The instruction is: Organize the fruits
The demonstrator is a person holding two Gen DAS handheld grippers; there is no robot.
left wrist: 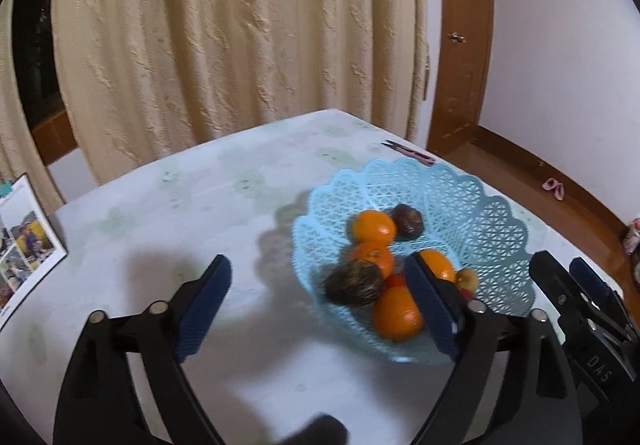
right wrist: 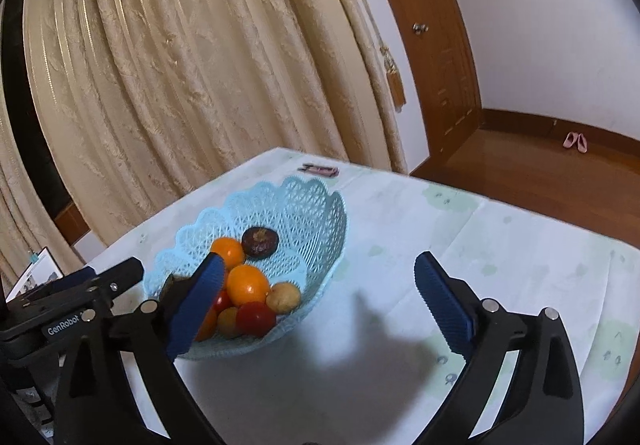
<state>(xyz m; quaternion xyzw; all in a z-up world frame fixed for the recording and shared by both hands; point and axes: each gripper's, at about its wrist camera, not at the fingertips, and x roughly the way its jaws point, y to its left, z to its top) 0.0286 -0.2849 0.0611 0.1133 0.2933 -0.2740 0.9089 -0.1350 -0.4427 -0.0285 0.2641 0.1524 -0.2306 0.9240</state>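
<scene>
Fruits fill a pale blue lattice basket on the table: oranges, a red tomato, a dark round fruit. The left gripper and right gripper both hover over the table, jaws spread wide, holding nothing. "GenRobot" and "DAS" are printed on their bodies. A photo card stands nearby.

One basket, four oranges, two claws
</scene>
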